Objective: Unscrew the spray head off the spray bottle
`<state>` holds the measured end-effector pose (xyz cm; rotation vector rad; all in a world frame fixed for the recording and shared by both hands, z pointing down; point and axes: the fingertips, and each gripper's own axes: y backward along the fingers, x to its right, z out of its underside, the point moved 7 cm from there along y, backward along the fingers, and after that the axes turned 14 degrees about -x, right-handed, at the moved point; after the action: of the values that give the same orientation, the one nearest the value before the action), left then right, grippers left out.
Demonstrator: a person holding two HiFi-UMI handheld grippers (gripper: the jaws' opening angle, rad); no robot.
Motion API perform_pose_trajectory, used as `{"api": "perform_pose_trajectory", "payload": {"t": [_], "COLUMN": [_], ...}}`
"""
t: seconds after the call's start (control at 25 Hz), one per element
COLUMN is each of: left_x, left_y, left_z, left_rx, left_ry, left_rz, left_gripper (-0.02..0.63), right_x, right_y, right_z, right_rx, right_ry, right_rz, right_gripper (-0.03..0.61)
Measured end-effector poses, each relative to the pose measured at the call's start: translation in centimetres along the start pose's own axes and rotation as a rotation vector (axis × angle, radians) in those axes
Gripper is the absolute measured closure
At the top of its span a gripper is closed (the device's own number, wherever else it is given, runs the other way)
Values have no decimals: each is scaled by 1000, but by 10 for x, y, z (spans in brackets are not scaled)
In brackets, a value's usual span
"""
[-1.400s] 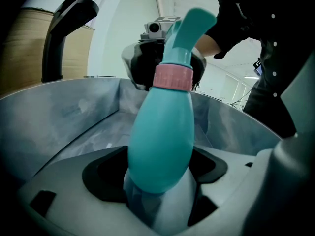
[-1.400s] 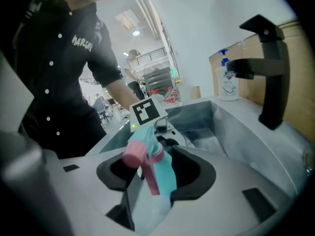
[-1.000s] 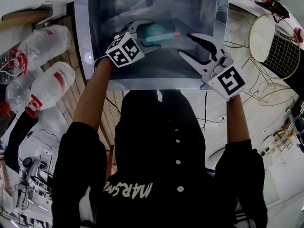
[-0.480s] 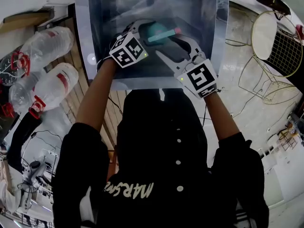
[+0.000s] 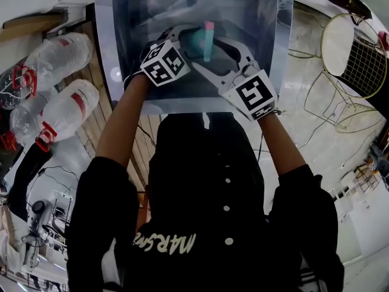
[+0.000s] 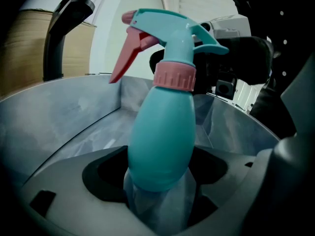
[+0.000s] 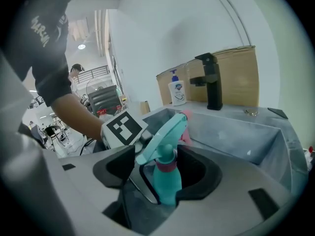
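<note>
1. Your head view looks straight down into the square stainless-steel sink (image 5: 124,35). The teal plastic spray bottle (image 5: 196,41) stands there between both grippers, and from above you see only its top and pink nozzle tip.
2. Your left gripper view alone gives the side profile. It shows the teal spray head (image 6: 172,33), the pink ribbed collar (image 6: 174,75) under it and the pink trigger (image 6: 125,58) slanting down to the left.
3. Only your right gripper view shows the black tap (image 7: 211,80), the white pump bottle of soap (image 7: 177,91) and the brown carton (image 7: 236,70) beyond the sink's far rim.
4. The bottle's base is hidden behind your left gripper's jaws, so you cannot tell whether it rests on the sink floor. The tap is cut off at the head view's top edge.
5. Your left gripper (image 6: 160,186) is clamped on the bottle's lower body and holds it upright.
6. Your right gripper (image 7: 165,176) has its jaws apart, and they have just been opening. The bottle's collar and upper body stand between them with a gap on each side, and neither pad presses on it.
</note>
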<state>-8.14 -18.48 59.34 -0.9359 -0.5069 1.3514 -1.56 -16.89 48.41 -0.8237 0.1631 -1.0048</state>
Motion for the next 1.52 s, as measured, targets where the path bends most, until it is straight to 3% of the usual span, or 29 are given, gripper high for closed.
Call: {"api": "perform_pose_trajectory", "payload": {"t": [0.24, 0.4, 0.68, 0.84, 1.0, 1.2, 1.32, 1.52], "left_x": [1, 1, -2, -5, -5, -4, -3, 0], "left_y": [-1, -1, -2, -2, -3, -4, -3, -4], "left_z": [-2, -1, 2, 6, 8, 12, 13, 12], "left_rx": [2, 13, 80, 173, 254, 267, 249, 237], "left_ry": [-11, -8, -18, -37, -58, -64, -76, -63], "left_rz": [-9, -5, 14, 11, -2, -11, -20, -23], "left_gripper": [225, 225, 225, 225, 225, 225, 225, 225], "right_x": [9, 12, 21, 28, 30, 30, 33, 43], "right_y": [-11, -15, -17, -16, -19, -22, -23, 19], "right_z": [-7, -9, -11, -12, -11, -13, -12, 3], "right_rx": [73, 53, 66, 56, 16, -10, -50, -88], "right_ry": [9, 164, 331, 405, 460, 479, 428, 341], "right_rz": [4, 37, -166, -279, -369, -446, -417, -214], "right_gripper": [341, 425, 428, 428, 428, 426, 360, 316]}}
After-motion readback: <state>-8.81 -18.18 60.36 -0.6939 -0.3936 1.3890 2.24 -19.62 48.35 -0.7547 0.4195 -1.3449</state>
